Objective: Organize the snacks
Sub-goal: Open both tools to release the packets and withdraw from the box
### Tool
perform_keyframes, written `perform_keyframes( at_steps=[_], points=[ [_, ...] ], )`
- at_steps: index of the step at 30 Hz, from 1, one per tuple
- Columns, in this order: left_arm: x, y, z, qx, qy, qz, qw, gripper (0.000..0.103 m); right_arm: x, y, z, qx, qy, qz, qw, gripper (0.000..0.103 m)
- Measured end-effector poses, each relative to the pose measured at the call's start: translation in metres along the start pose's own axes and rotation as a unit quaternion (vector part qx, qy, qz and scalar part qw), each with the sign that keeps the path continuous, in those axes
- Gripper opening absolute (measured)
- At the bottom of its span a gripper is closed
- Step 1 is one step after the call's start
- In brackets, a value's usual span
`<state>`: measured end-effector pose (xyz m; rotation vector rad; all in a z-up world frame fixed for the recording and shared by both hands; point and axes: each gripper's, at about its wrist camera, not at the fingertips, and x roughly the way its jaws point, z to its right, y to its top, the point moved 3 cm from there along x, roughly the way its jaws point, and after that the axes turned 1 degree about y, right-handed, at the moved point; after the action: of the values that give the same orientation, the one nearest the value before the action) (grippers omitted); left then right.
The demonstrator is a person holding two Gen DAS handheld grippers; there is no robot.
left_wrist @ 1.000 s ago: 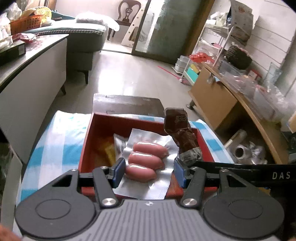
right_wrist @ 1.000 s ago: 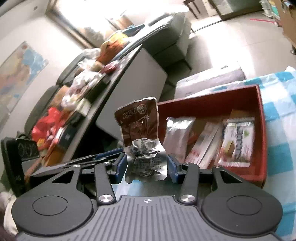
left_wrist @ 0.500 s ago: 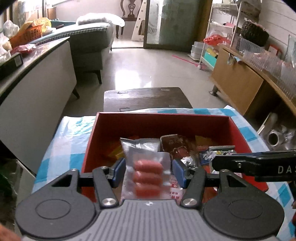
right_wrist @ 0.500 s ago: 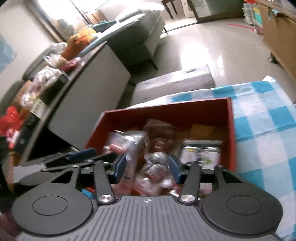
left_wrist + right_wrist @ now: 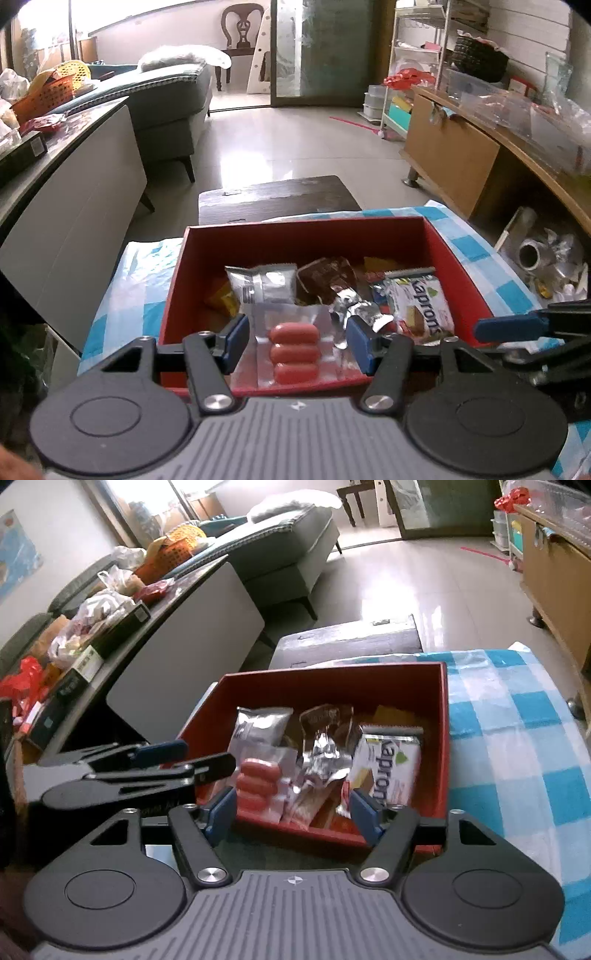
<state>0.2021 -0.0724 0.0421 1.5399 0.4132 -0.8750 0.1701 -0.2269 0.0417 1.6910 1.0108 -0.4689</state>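
A red box (image 5: 192, 258) (image 5: 445, 716) sits on a blue-checked cloth (image 5: 517, 738) and holds several snack packs. A clear pack of three pink sausages (image 5: 294, 352) (image 5: 258, 781) lies at its near side. A brown and silver pouch (image 5: 328, 280) (image 5: 325, 746) lies in the middle, and a white Kaprons wafer pack (image 5: 421, 306) (image 5: 391, 771) lies to the right. My left gripper (image 5: 295, 341) is open above the box's near edge, over the sausages. My right gripper (image 5: 293, 812) is open and empty at the near edge.
A dark low table (image 5: 277, 199) stands behind the box. A grey counter (image 5: 177, 635) with bags and boxes runs along the left. A wooden cabinet (image 5: 454, 162) stands at the right. The left gripper shows in the right wrist view (image 5: 147, 764).
My right gripper let go of the brown pouch, which now lies in the box. My left gripper let go of the sausage pack. Both grippers drew back toward the near edge.
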Motion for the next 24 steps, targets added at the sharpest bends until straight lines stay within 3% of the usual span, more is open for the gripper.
perform_keyframes(
  at_steps=[4,12,24],
  points=[
    [-0.006,-0.006,0.009,0.008,-0.007,-0.001,0.9999,0.053,-0.013,-0.017,0.001,0.002,-0.008,-0.004,1.000,0.084],
    [-0.011,-0.020,0.027,0.018,-0.024,-0.013,0.9995,0.055,-0.033,-0.048,0.019,0.027,-0.029,-0.018,0.999,0.089],
    [0.009,-0.044,0.058,0.015,-0.092,-0.090,0.9915,0.061,-0.050,-0.093,0.063,0.077,-0.088,-0.054,0.992,0.096]
  ],
)
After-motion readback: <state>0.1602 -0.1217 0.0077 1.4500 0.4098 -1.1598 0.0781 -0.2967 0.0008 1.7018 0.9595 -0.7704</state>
